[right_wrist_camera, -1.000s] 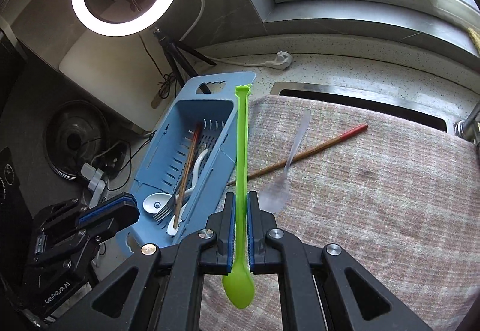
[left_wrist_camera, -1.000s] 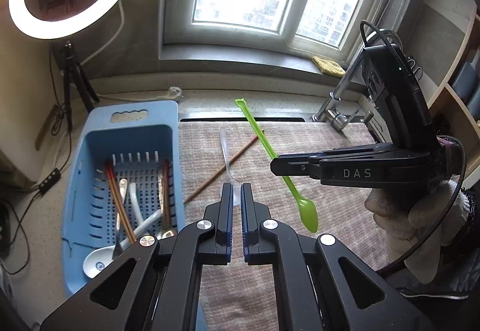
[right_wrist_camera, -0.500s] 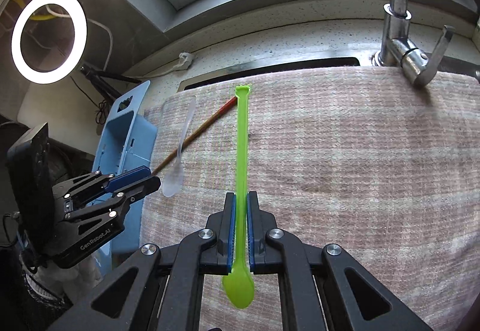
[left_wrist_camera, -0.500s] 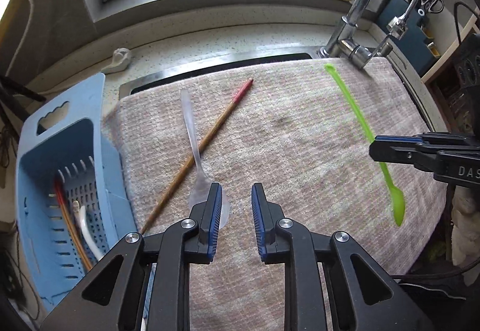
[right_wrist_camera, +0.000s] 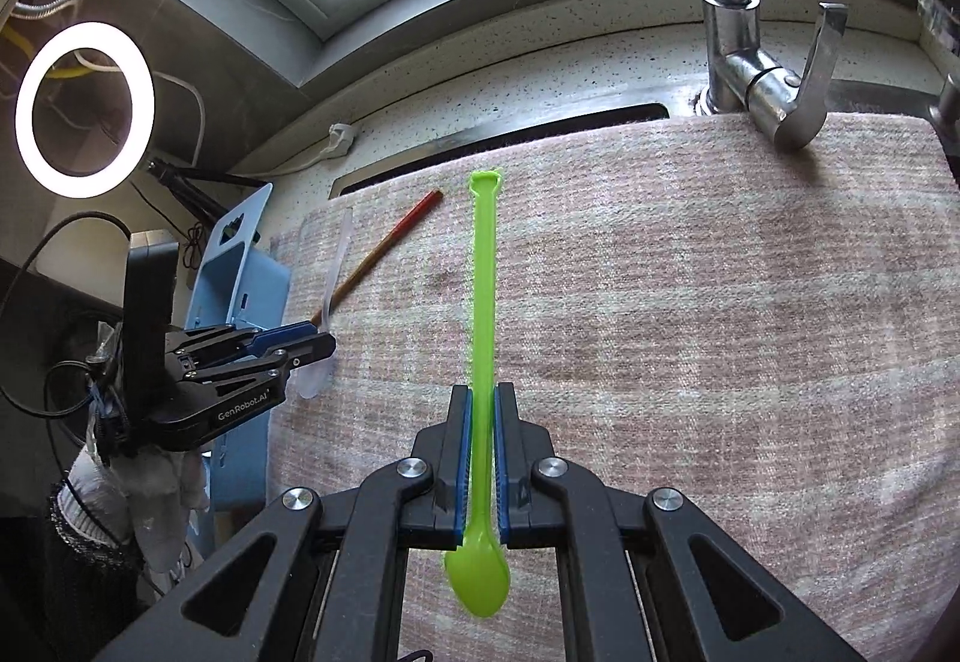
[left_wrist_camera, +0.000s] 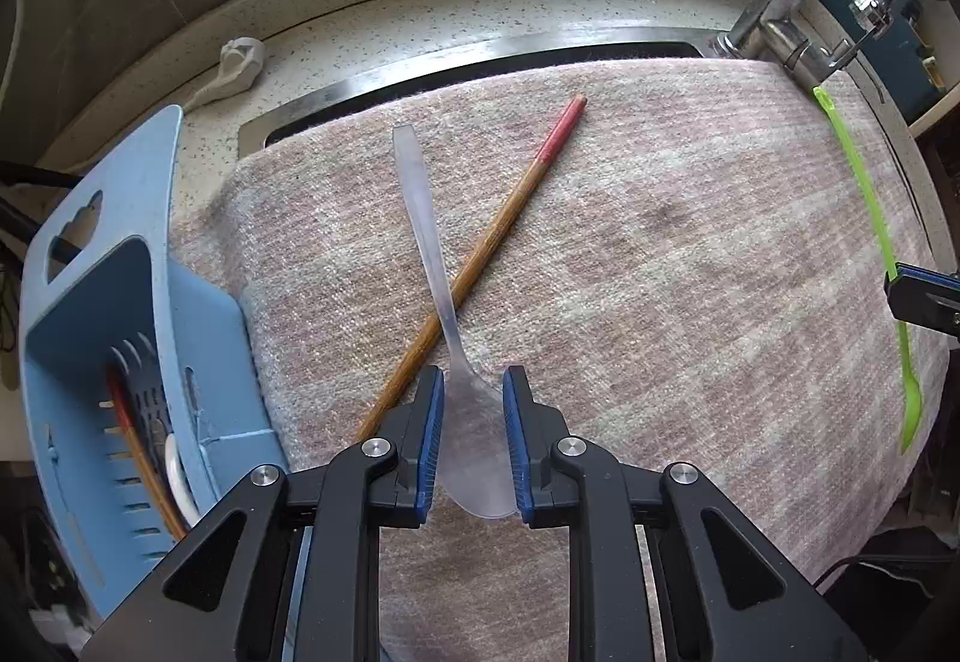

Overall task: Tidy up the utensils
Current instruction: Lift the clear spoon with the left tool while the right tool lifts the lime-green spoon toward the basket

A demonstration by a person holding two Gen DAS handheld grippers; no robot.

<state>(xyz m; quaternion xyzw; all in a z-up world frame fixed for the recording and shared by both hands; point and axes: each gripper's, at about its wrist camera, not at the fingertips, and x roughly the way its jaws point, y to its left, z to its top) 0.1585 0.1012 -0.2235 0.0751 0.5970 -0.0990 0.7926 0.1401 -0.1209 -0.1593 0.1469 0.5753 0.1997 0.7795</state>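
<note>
Nearest, left gripper (left_wrist_camera: 473, 410) low over the cloth, jaws spread, straddling the bowl of the clear spoon (left_wrist_camera: 447, 326) without visibly pinching it. Spoon thin translucent plastic: likely very light, somewhat bendy, slick; lies flat on the checked towel (left_wrist_camera: 690, 266), handle pointing away. Best hold probably at the neck just ahead of the bowl, where narrow enough for the pads; bowl itself wide and rounded, apt to squirt out.

Right gripper (right_wrist_camera: 482, 410) clenched on the green spoon (right_wrist_camera: 483, 266), low on the handle just above the bowl, handle sticking forward above the towel. Also light plastic, long, slender, probably whippy at the far end.

Further out, 1 wooden chopstick (left_wrist_camera: 480, 266) with red tip, passing under the clear spoon's handle and touching it; could be dragged along on the lift. Blue basket (left_wrist_camera: 150, 254) at the towel's left edge, several utensils already inside, its wall just beside the left gripper. Beyond: sink rim, chrome faucet (right_wrist_camera: 735, 38), ring light (right_wrist_camera: 84, 107).
</note>
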